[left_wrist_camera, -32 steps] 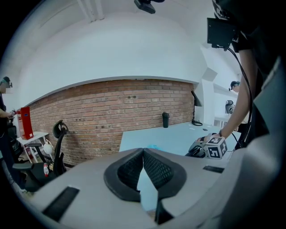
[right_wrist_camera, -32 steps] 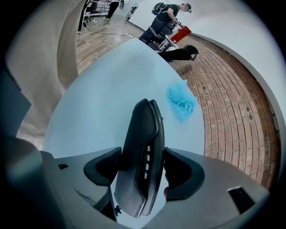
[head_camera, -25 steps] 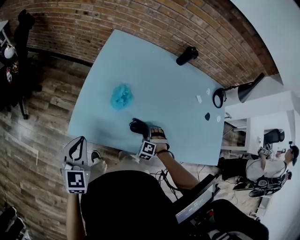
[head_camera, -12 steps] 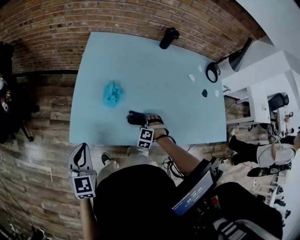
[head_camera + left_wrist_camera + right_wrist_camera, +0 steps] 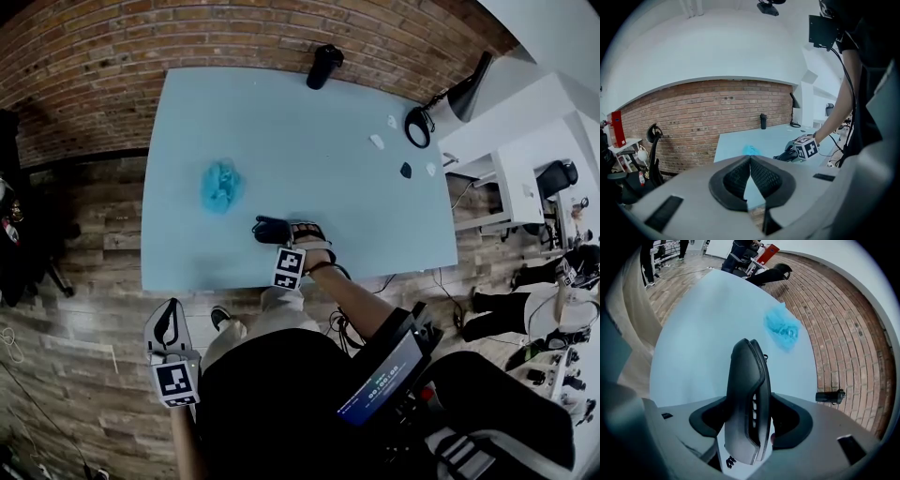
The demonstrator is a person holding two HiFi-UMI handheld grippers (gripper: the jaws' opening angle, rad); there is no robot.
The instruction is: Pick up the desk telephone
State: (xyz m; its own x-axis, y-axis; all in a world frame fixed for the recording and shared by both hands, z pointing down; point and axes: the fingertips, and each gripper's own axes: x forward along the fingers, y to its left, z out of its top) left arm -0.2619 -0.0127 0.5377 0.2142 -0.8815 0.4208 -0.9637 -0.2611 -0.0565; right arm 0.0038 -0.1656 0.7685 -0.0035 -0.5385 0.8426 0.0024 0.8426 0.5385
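The black telephone handset [image 5: 747,394] stands edge-on between the jaws of my right gripper [image 5: 751,419], which is shut on it. In the head view the handset [image 5: 267,229] pokes left out of the right gripper [image 5: 292,232] over the front part of the light blue table [image 5: 375,216]. I cannot tell if the handset touches the tabletop. No telephone base shows. My left gripper [image 5: 167,323] hangs off the table over the wooden floor. In the left gripper view its jaws meet at the tips, and the left gripper [image 5: 750,163] holds nothing.
A crumpled blue cloth [image 5: 222,186] lies left of the handset. A black cylinder [image 5: 324,66] sits at the table's far edge by the brick wall. A black desk lamp [image 5: 450,103] and small scraps [image 5: 376,142] occupy the far right corner. A person stands at the right.
The head view has swung, so the table sits squarer in frame. The right gripper keeps the handset at the same spot on the table. The left gripper shows slightly lower.
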